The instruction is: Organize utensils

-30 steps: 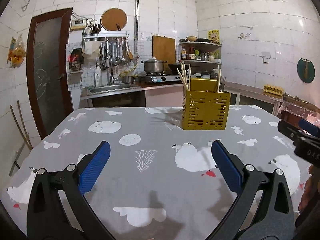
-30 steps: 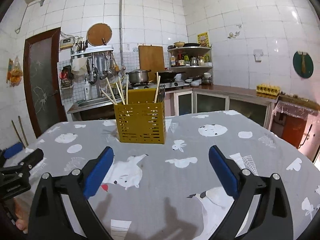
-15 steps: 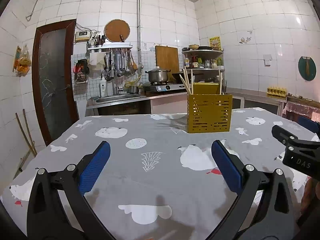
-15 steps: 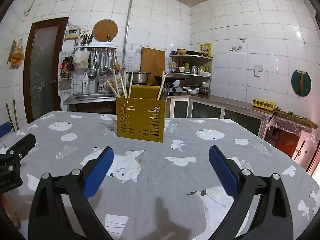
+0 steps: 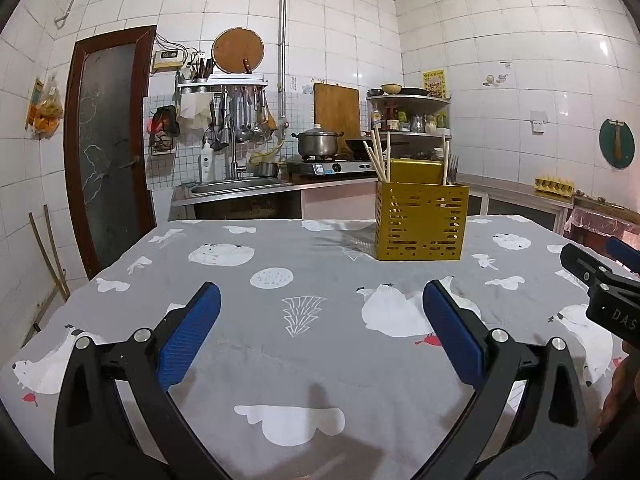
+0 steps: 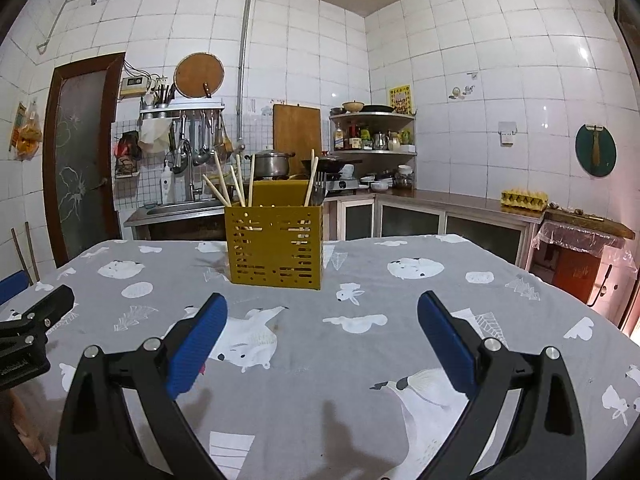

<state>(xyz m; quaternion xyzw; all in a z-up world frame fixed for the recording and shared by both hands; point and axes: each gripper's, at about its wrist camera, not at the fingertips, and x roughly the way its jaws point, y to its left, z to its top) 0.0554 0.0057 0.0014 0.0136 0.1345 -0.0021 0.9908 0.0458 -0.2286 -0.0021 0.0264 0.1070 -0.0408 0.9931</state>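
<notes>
A yellow perforated utensil holder (image 5: 421, 225) stands on the grey patterned tablecloth (image 5: 280, 320), far right in the left wrist view and centre left in the right wrist view (image 6: 274, 246). Several wooden chopsticks (image 6: 230, 184) and a fork (image 6: 319, 190) stick up from it. My left gripper (image 5: 320, 332) is open and empty, well short of the holder. My right gripper (image 6: 322, 334) is open and empty, also short of it. Each gripper shows at the edge of the other's view: the right one (image 5: 600, 284) and the left one (image 6: 28, 328).
Behind the table are a sink counter (image 5: 236, 190), a stove with a pot (image 5: 318, 144), hanging ladles (image 5: 240, 120), a corner shelf with jars (image 6: 372, 136) and a brown door (image 5: 108, 148). A counter with an egg tray (image 6: 524, 198) runs along the right wall.
Both grippers have tilted upward and drawn back a little, so more wall and ceiling show. Both stay open and empty. The holder has not moved.
</notes>
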